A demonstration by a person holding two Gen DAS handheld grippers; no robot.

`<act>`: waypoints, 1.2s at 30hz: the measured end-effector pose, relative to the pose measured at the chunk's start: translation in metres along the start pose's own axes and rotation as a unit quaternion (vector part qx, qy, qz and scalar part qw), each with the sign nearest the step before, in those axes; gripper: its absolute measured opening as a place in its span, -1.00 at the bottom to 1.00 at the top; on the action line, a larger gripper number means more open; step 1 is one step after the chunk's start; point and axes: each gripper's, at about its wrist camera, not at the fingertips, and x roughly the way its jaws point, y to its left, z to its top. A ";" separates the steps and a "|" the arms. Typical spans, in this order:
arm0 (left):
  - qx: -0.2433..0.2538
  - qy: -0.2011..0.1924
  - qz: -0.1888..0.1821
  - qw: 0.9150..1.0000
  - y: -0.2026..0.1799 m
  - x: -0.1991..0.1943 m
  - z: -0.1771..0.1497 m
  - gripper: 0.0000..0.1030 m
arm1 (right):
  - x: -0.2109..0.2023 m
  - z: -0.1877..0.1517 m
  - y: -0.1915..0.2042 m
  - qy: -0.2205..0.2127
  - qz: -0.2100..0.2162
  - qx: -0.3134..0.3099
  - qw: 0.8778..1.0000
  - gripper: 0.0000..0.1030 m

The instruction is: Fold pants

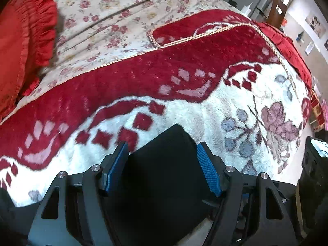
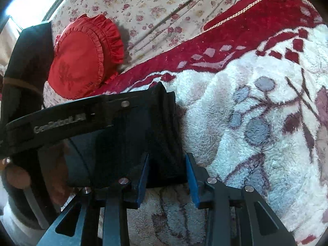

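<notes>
The black pants [image 1: 164,164] lie folded into a compact stack on the white and red fleece blanket [image 1: 205,112]. In the left wrist view my left gripper [image 1: 163,149] is open, its blue pads [image 1: 207,168] on either side of the stack's near end. In the right wrist view the pants [image 2: 160,135] lie ahead, with layered folded edges showing. My right gripper [image 2: 168,160] is open, straddling the stack's near corner. The left gripper's black body [image 2: 61,121] reaches across the pants from the left.
A red ruffled cushion [image 1: 24,41] sits at the left on a floral sheet [image 1: 114,10]; it also shows in the right wrist view [image 2: 82,61]. The blanket [image 2: 256,112] covers the bed. A chair and wall [image 1: 287,6] stand beyond the bed's far right.
</notes>
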 end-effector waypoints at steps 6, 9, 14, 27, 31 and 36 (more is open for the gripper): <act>0.004 0.021 0.000 1.000 -0.003 0.020 0.008 0.34 | -0.003 0.000 -0.001 -0.002 0.002 0.002 1.000 -0.33; 0.019 0.023 0.003 1.000 -0.008 0.027 0.007 0.34 | 0.002 0.001 -0.003 0.002 0.002 0.009 1.000 -0.32; 0.051 0.010 0.027 0.998 -0.016 0.032 0.002 0.13 | 0.004 0.003 0.000 -0.001 0.002 0.006 1.000 -0.36; 0.013 -0.073 -0.027 0.997 0.024 -0.070 0.001 -0.59 | -0.045 0.015 0.069 -0.069 0.065 -0.070 0.993 -0.78; -0.025 -0.093 -0.016 0.995 0.068 -0.107 -0.014 -0.59 | -0.047 0.016 0.117 -0.067 0.098 -0.116 0.986 -0.79; -0.103 -0.095 0.016 0.990 0.139 -0.129 -0.051 -0.59 | -0.009 0.005 0.173 -0.027 0.139 -0.162 0.977 -0.79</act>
